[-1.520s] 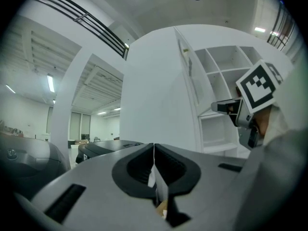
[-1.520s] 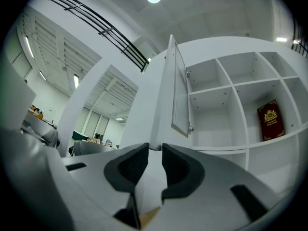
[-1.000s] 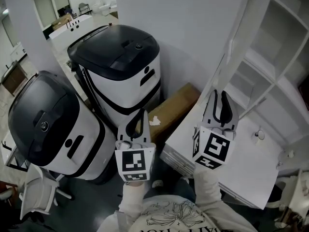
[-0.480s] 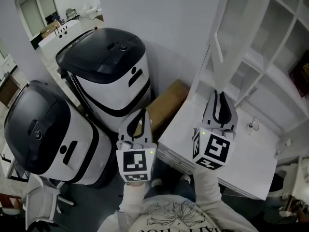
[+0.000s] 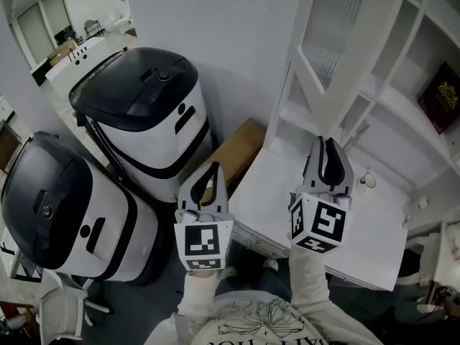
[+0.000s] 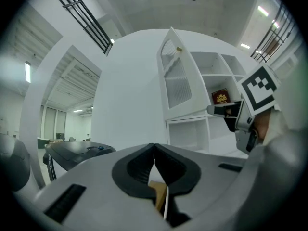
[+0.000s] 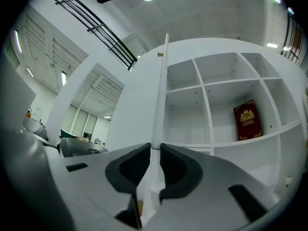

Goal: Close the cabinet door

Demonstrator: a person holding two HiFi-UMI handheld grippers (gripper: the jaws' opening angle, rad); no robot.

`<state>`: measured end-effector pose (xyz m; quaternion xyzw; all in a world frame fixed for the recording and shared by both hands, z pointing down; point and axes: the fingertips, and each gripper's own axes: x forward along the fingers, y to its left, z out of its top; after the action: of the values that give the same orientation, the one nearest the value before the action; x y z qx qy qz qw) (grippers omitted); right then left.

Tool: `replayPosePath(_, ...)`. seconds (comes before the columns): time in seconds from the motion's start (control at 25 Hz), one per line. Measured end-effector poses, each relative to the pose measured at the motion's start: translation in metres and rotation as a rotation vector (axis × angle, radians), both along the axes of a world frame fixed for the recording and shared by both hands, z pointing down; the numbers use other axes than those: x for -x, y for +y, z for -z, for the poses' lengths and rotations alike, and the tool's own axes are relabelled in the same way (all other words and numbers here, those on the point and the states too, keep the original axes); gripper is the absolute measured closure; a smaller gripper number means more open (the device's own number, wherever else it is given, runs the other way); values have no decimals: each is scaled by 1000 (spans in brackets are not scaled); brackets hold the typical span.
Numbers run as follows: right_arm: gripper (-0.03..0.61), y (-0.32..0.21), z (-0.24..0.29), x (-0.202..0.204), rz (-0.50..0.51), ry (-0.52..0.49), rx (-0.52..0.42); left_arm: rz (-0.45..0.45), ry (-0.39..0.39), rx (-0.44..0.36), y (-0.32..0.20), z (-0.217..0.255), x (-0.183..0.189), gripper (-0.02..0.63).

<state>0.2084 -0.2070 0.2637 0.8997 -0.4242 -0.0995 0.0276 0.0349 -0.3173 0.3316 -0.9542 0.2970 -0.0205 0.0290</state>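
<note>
"Holding what now?"

"Your right gripper (image 7: 153, 148) pinches the open white slatted cabinet door (image 5: 338, 27) by its edge, between the jaws. Your left gripper (image 6: 154, 146) is closed, empty. Twist, and that edge could slip free."

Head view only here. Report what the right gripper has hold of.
Observer: The right gripper has its fingers shut on the door, which stands edge-on between them.
Operator: Now the left.
Observer: The left gripper has its fingers together, with nothing between them.
Operator: Describe the door's top.
Observer: A small knob sits near its top corner.
</note>
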Motion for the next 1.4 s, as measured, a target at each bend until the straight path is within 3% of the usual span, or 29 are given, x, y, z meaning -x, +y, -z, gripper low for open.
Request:
replayPosePath(0.8, 512, 42, -3, -86, 34, -39, -18, -109, 5, -3, 53, 7, -106, 609)
replayPosePath(1.4, 511, 52, -4, -130, 107, -51, -29, -101, -6, -11, 71, 6, -155, 609)
